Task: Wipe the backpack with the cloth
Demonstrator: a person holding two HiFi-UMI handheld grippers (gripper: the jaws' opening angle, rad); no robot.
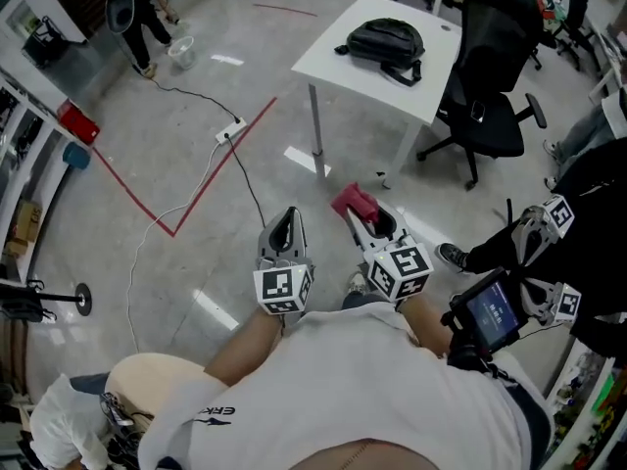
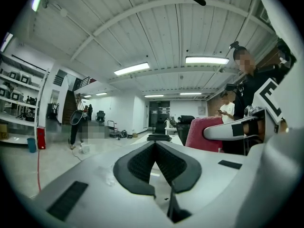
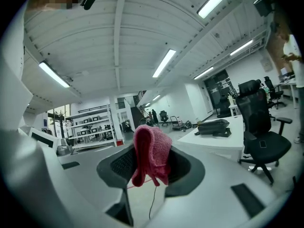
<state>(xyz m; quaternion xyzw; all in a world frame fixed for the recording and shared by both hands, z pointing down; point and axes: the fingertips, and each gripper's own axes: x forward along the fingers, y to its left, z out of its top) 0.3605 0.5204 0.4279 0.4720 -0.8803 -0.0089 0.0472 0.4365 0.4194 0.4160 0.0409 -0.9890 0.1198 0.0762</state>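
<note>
Hanging by a narrow pinch in the clenched right hand-held gripper (image 1: 370, 225), the cloth (image 3: 151, 151) risks slipping before reaching the backpack (image 1: 384, 42), well ahead on the counter (image 1: 333, 67); left hand-held gripper (image 1: 286, 231) clenched, empty.

I see a white table (image 1: 333, 67) standing on the pale, glossy floor (image 1: 196, 96), with a black backpack (image 1: 384, 42) lying on its top. On the floor, a red tape line (image 1: 211, 176) makes an angle. A white power strip (image 1: 231, 130) sits just beside it, trailing a black cable (image 1: 247, 182). A black office chair (image 1: 490, 96) stands beside the table.
</note>
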